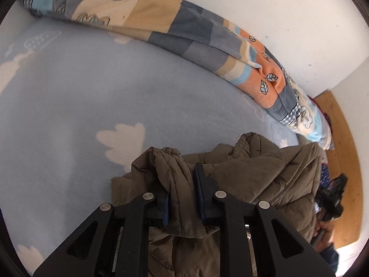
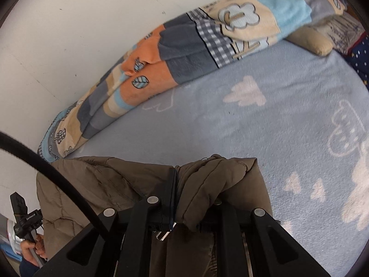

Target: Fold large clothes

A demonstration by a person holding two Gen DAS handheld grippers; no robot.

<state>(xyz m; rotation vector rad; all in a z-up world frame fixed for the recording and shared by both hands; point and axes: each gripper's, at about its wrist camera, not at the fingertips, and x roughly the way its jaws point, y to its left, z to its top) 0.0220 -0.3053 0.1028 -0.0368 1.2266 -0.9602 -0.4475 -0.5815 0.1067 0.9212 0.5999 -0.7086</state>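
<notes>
An olive-brown padded jacket (image 1: 260, 173) hangs between the two grippers above a light blue bed cover. My left gripper (image 1: 182, 184) is shut on a bunched fold of the jacket's edge. In the right wrist view the same jacket (image 2: 110, 180) spreads to the left, and my right gripper (image 2: 196, 191) is shut on another bunched fold; its right finger is hidden under the fabric. The right gripper also shows in the left wrist view (image 1: 332, 198) at the far right, and the left gripper shows in the right wrist view (image 2: 23, 212) at the lower left.
The bed has a light blue cover with white clouds (image 1: 92, 106). A patchwork blanket (image 1: 207, 41) is rolled along the white wall (image 1: 288, 18). It also shows in the right wrist view (image 2: 175, 53), with pillows (image 2: 322, 41) at the top right. Wooden floor (image 1: 341, 152) lies beyond the bed. A black cable (image 2: 57, 175) crosses the left.
</notes>
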